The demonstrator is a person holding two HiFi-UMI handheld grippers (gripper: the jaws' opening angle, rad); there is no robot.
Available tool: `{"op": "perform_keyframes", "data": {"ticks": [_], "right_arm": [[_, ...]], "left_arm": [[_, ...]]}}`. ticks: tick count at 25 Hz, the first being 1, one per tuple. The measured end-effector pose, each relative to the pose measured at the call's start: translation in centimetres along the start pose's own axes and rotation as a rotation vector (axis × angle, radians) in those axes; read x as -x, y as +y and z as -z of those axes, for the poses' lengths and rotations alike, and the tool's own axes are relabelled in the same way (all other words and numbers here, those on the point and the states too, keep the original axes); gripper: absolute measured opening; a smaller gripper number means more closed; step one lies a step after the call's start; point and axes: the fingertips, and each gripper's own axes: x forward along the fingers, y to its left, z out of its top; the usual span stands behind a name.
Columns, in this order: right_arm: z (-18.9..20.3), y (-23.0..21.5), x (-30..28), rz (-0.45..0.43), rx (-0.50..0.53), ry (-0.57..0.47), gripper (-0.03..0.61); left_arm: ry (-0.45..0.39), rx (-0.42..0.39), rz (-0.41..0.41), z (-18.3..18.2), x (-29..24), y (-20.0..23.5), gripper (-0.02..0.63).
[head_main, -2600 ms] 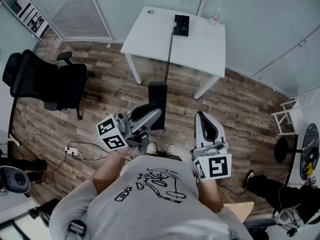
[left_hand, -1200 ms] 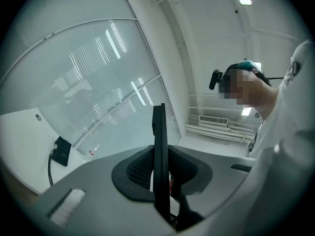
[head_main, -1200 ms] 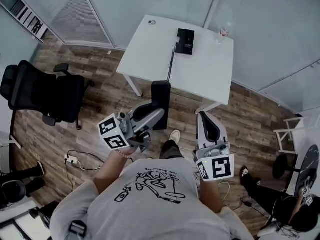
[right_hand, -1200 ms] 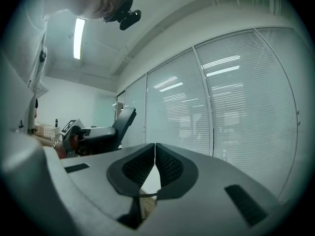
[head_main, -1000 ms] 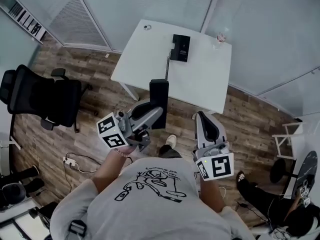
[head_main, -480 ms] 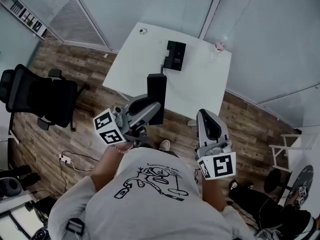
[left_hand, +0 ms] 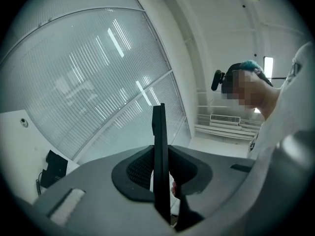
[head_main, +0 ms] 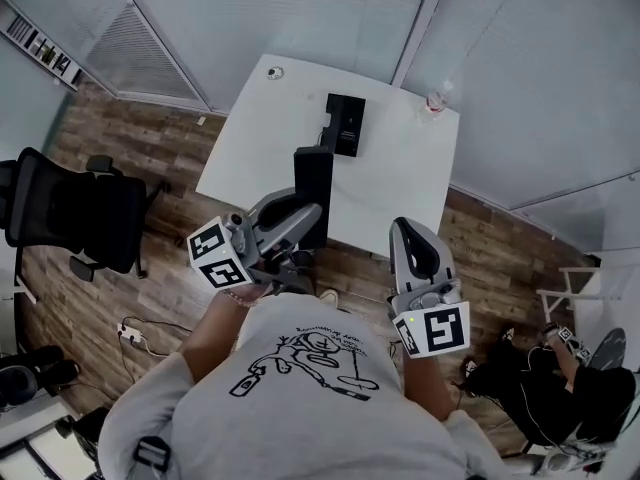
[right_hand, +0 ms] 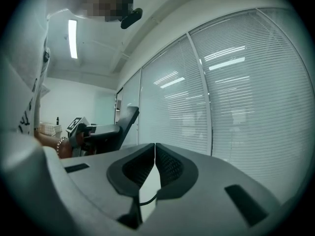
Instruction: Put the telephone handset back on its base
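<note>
We hold the handset (head_main: 312,180) clamped edge-on in our left gripper (head_main: 303,218) jaws, its base (head_main: 345,125) at twelve o'clock on the tabletop (head_main: 405,173), while the right gripper (head_main: 412,234) jaws rest together, empty.

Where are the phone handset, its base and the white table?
handset (head_main: 314,180), head view, middle of its black body.
base (head_main: 346,126), head view, middle of its top.
white table (head_main: 400,173), head view, bare top right of the base.

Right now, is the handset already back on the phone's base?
No, the handset is clamped in the left claw, held short of the base on the white table.
</note>
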Motion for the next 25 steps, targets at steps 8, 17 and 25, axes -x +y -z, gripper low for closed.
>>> {"op": "perform_keyframes", "data": {"ticks": [8,17,25], "right_arm": [[-1.0,-1.8,-8.5,0.023,0.023,0.008,0.006],[-1.5,-3.2,-18.4,0.053,0.025,0.044,0.006],[-0.4,-3.3,-20.9,0.102,0.017,0.051,0.006]], "left_arm": [[0.008,0.024,0.042,-4.4,-1.9,6.8,0.074],[0.033,0.088,0.068,-9.1,-3.3,15.3,0.074],[0.064,0.123,0.101,-9.3,-3.5,18.2,0.074]]}}
